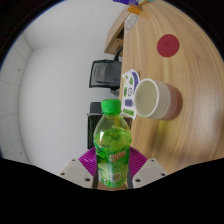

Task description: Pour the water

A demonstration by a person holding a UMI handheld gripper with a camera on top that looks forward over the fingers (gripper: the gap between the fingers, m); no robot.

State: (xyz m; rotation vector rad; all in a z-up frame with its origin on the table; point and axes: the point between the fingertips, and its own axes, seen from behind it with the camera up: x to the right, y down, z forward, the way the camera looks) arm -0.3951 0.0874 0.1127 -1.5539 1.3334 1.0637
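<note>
A green plastic bottle with a green cap and a red-and-yellow label stands upright between my fingers. Both purple pads press against its sides, so my gripper is shut on it. The bottle hangs in the air, off the table. Beyond it and a little to the right, a cream mug with its opening turned toward me rests on the round wooden table. The bottle's lower part is hidden below the fingers.
A red round coaster lies on the table beyond the mug. A white card with coloured marks lies next to the mug. A dark box sits on the pale floor past the table's edge.
</note>
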